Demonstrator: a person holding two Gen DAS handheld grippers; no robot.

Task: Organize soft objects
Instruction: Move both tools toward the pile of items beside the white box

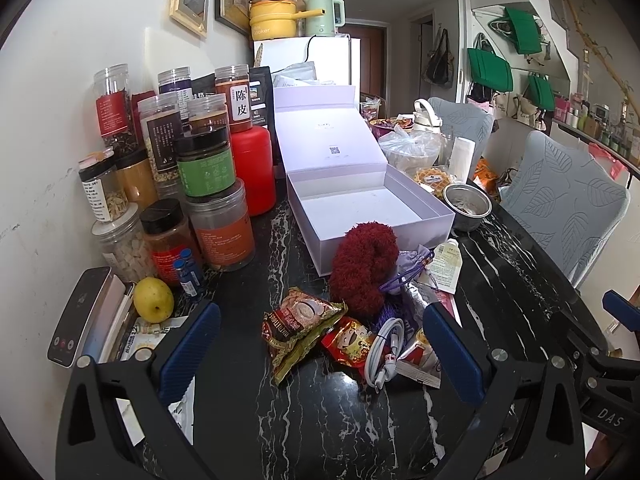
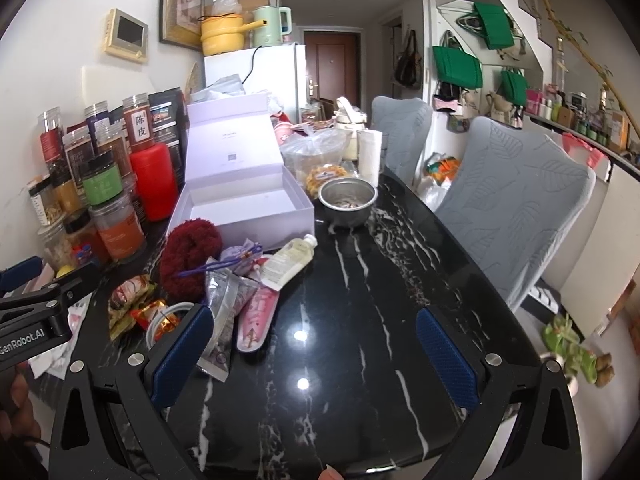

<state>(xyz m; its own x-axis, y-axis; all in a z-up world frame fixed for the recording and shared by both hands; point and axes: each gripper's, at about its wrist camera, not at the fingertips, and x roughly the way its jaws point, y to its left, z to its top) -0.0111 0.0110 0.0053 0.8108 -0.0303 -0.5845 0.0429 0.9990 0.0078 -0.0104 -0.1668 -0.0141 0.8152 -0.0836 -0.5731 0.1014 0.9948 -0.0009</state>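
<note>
Leftmost, jars of dried goods stand stacked against the wall, with a yellow fruit and a phone at their foot on the black marble tabletop. Just right of the jars, a white box sits with its lid raised and its inside bare. Against the box's near wall leans a fluffy red scrunchie, and touching it on the right lies a small purple drawstring pouch. In front of these two, a loose heap holds a green-and-brown snack packet, a red snack packet, a coiled white cable, a clear foil sachet and a pink tube. A small pale squeeze bottle lies tilted just right of the pouch. Further right, beside the box's corner, stands a steel bowl, and two grey-covered chairs line the tabletop's far edge.

Left gripper hovers over the heap, its blue fingers spread wide and grasping nothing. Right gripper hangs over bare marble, its fingers likewise released and well apart.
</note>
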